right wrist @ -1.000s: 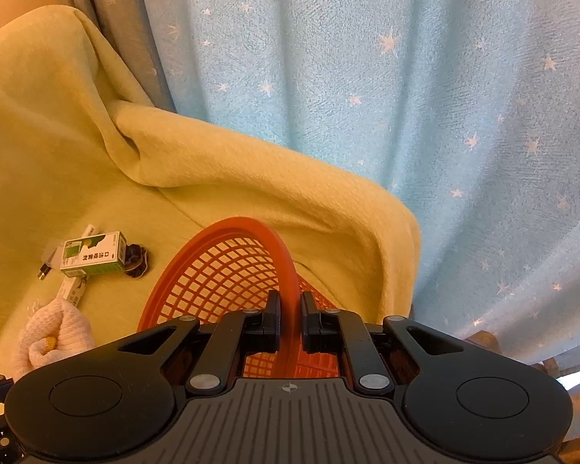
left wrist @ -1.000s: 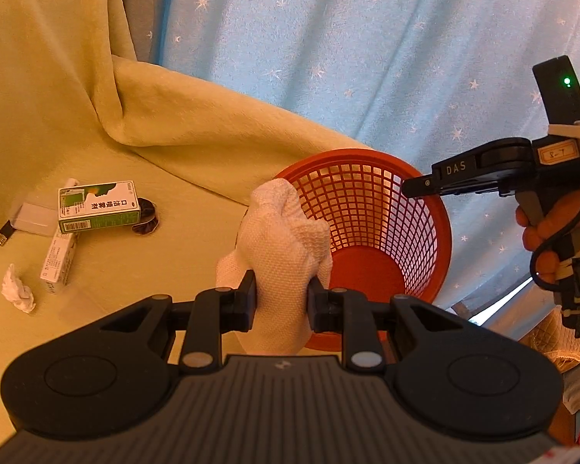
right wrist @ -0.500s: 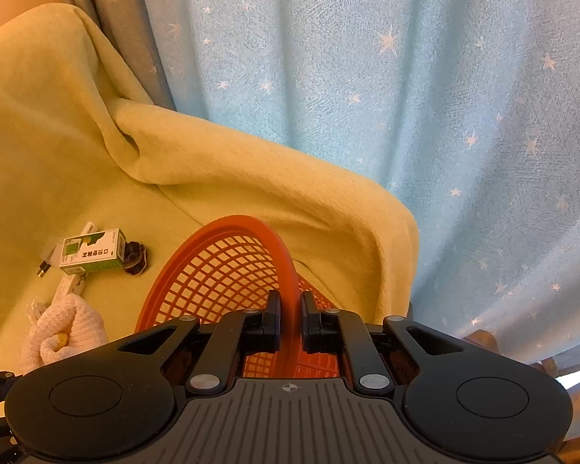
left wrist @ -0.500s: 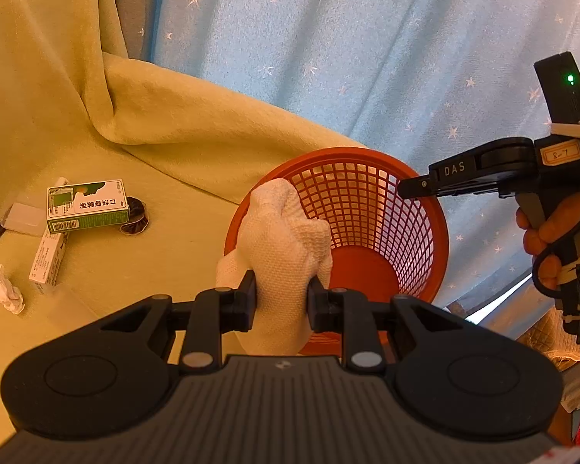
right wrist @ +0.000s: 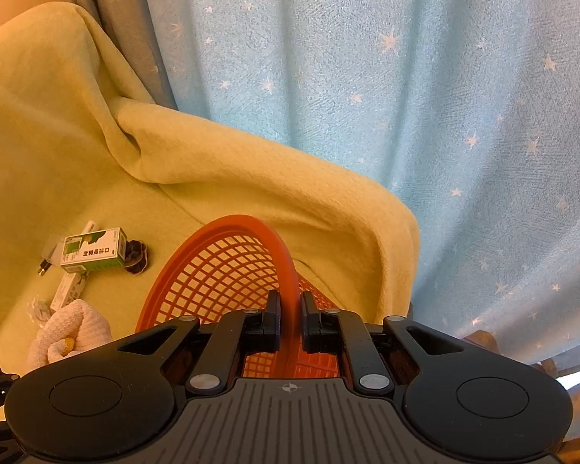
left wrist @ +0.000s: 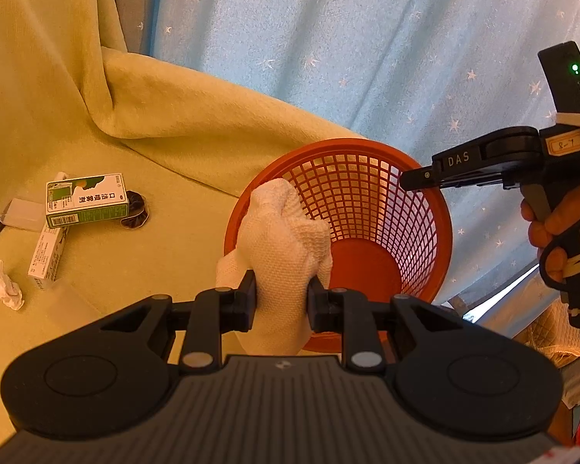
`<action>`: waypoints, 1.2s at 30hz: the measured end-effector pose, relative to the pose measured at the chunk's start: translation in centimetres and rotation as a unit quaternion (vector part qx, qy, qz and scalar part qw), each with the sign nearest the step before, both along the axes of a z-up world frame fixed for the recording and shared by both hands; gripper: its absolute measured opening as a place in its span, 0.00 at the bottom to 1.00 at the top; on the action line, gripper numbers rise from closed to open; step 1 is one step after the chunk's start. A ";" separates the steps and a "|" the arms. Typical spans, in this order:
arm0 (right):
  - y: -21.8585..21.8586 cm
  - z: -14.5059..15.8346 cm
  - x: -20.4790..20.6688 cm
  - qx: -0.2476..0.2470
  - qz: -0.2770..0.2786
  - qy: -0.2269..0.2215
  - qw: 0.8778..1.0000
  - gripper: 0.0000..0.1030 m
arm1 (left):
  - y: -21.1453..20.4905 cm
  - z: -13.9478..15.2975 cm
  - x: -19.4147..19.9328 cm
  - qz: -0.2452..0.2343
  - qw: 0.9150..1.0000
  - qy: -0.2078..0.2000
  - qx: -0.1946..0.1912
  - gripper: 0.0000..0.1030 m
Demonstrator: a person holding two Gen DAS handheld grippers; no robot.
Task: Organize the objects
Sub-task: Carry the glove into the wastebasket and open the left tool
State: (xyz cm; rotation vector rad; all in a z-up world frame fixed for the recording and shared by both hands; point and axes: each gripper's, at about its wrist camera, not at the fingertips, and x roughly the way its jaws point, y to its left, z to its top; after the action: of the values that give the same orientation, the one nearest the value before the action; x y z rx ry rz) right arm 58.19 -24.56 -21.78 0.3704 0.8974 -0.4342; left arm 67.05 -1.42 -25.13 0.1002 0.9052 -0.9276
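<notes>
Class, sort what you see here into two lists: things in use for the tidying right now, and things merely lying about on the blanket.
In use:
left gripper, shut on the white cloth
right gripper, clamped on the orange basket rim

Lying about:
green medicine box
slim white box
crumpled tissue
dark round object

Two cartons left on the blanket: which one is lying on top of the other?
The green-and-white carton with large black characters lies on top; the slimmer white carton pokes out beneath it, pointing toward the crumpled tissue.
</notes>
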 end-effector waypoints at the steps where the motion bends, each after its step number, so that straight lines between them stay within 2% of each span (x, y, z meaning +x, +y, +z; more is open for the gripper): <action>1: 0.0 0.0 0.0 -0.001 0.000 0.000 1.000 0.06 | -0.1 0.0 0.0 -0.001 1.000 0.000 0.000 0.20; 36: -0.6 -0.1 -0.1 0.002 0.002 -0.002 1.000 0.06 | -1.7 -1.4 0.4 -0.021 1.000 0.012 0.002 0.20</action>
State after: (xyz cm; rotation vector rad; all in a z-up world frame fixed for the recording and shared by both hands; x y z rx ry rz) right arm 58.05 -25.20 -21.84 0.3730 0.8952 -0.4287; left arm 67.46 -3.15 -26.52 0.1124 0.9297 -0.9687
